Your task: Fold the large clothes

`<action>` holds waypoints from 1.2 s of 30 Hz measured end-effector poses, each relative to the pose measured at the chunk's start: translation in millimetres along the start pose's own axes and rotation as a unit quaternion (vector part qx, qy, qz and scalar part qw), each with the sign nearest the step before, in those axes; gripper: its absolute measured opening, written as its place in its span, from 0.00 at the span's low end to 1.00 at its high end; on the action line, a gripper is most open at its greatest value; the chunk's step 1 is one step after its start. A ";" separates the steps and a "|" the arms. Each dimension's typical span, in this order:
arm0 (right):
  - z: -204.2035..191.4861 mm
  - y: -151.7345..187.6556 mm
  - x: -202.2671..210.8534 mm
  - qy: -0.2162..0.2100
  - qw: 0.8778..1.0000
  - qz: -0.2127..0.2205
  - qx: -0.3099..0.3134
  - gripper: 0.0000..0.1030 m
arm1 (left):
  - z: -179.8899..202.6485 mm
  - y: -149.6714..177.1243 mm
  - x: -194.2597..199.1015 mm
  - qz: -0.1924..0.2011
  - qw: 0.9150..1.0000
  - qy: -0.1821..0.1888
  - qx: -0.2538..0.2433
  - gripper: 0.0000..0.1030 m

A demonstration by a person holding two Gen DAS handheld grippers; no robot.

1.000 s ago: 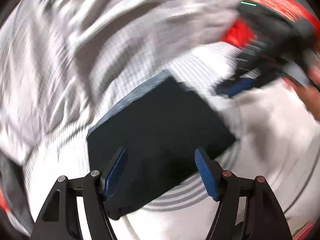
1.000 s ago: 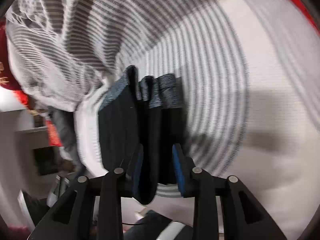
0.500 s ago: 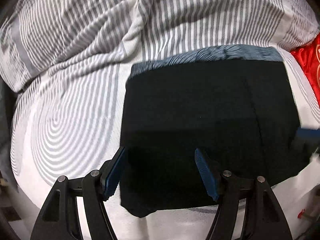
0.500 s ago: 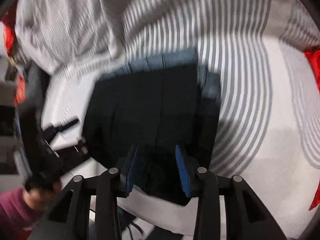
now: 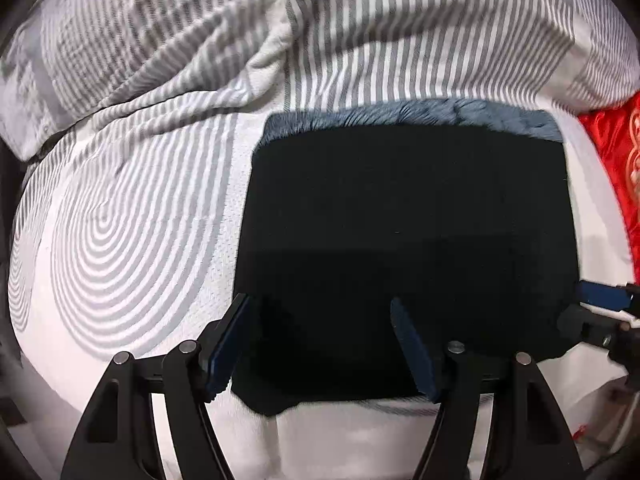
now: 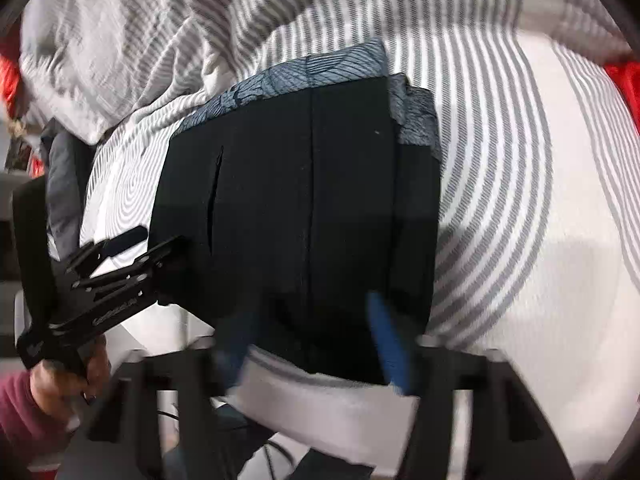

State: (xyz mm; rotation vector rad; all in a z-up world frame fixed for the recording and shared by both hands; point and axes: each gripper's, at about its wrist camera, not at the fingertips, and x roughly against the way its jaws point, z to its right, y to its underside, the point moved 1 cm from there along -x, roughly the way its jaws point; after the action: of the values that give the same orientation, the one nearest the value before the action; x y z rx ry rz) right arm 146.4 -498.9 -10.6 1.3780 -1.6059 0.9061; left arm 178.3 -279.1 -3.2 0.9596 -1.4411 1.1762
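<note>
Maroon sleeve (image 6: 16, 416) shows only beside right fingers (image 6: 388, 344).

The folded garment (image 5: 404, 240) is matt black cloth, smooth and almost without sheen, with a grey-blue waistband (image 5: 408, 118) of finely ribbed, gathered fabric along its far edge. It lies on a bed sheet (image 5: 132, 240) of white woven cloth with grey curved stripes and a fine dimpled weave. The crumpled blanket (image 5: 200, 40) behind is soft striped cloth, rumpled into folds. A red cloth (image 5: 612, 152) at the side looks glossy, like satin. The left hand-held gripper (image 5: 324, 344) has matt black plastic arms, shiny metal pins and ridged blue rubbery pads (image 5: 412, 350).
</note>
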 end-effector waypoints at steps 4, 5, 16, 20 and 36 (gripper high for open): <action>2.5 4.1 12.3 -0.005 1.000 -0.002 -0.024 0.79 | -2.3 3.2 25.9 0.000 1.000 0.003 0.005 0.70; 1.9 5.2 15.0 -0.003 1.000 -0.003 -0.025 0.79 | -3.6 3.6 29.9 0.000 1.000 0.006 0.010 0.70; -6.9 13.7 47.8 0.011 1.000 -0.008 -0.020 0.79 | 1.0 3.6 71.8 0.002 0.999 -0.002 0.032 0.70; -8.3 14.2 59.7 0.010 1.000 -0.002 -0.019 0.80 | 5.1 1.3 87.4 0.013 0.999 -0.003 0.030 0.70; -1.9 20.2 75.3 0.011 0.999 0.016 -0.048 0.81 | -10.1 -8.0 113.5 0.026 1.000 0.009 -0.004 0.70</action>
State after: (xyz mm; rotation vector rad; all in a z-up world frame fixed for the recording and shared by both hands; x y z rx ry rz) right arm 121.3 -524.6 58.6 1.2748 -1.6372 0.8485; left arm 167.2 -269.4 110.1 0.9097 -1.4633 1.2139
